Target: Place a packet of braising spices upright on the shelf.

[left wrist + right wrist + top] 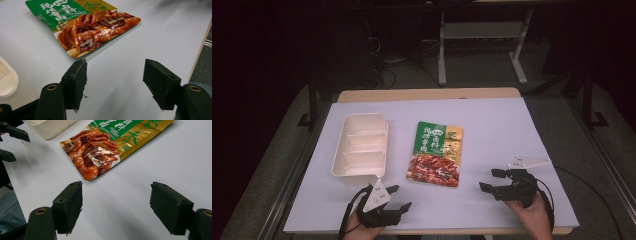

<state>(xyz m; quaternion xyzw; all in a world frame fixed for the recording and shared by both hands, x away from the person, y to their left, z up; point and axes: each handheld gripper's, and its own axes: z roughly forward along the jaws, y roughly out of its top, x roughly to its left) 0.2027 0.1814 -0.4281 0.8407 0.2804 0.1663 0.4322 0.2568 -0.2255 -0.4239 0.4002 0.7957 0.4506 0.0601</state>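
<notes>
On the far left of the white-covered desk (492, 125) sits a cream tray (360, 146) with divided compartments, empty as far as the high view shows, its long side running away from the person.

Just below its near end is the left hand-held gripper (398, 196), held low over the desk near the front edge. Its jaws are spread with nothing between them, as the left gripper view confirms: bare desk lies between the two black pads (77, 80). They point up and to the right, toward the near corner of the sauce packet (435, 154).

The packet lies flat in the middle of the desk, just right of the tray and not touching it. Its long axis runs from the person toward the far edge, tilted slightly, with the green printed end away and the red food picture nearest the person. In the left gripper view its near corner (75, 53) sits just ahead of the left pad.

To the right, the right hand-held gripper (491, 180) is also spread and empty, its jaws pointing left toward the packet's near right corner. In the right gripper view that corner (87, 176) lies just ahead of the pads, a little left of centre.

Both grippers flank the packet's near short edge. The left one looks slightly nearer, so it seems better placed to pinch that edge first, coming in along the packet's length.
</notes>
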